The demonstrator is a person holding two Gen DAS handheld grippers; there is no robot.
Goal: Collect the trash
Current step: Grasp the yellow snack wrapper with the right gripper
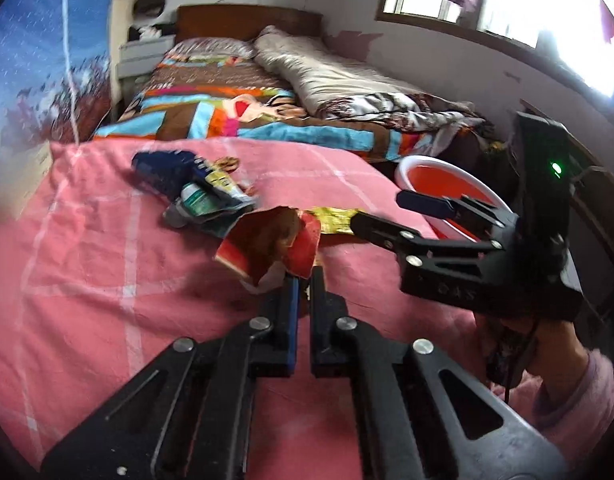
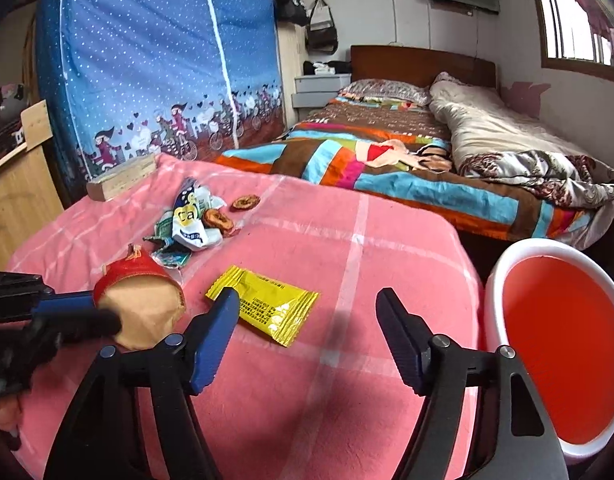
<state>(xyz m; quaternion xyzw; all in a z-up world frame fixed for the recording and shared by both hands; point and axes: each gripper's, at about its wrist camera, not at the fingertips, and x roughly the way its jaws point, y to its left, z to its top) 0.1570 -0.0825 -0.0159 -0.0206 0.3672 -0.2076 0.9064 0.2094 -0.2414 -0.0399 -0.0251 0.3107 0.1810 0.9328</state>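
My left gripper point(image 1: 303, 276) is shut on a torn red and brown wrapper point(image 1: 267, 246), lifted a little above the pink cloth; it also shows in the right wrist view point(image 2: 143, 300). My right gripper point(image 2: 307, 304) is open and empty, above the cloth with a yellow sachet point(image 2: 267, 304) just ahead of its left finger. In the left wrist view the right gripper point(image 1: 387, 210) hovers by the yellow sachet point(image 1: 331, 220). A pile of crumpled wrappers point(image 2: 187, 220) and two dried fruit slices point(image 2: 245, 202) lie farther back. A red bin with a white rim point(image 2: 563, 344) stands at the table's right.
The pink checked cloth point(image 2: 347, 360) covers the table. A wooden block point(image 2: 121, 180) lies at its far left corner. Behind is a bed with a patchwork quilt point(image 2: 387, 168), and a blue fabric wardrobe point(image 2: 155, 60) stands at the left.
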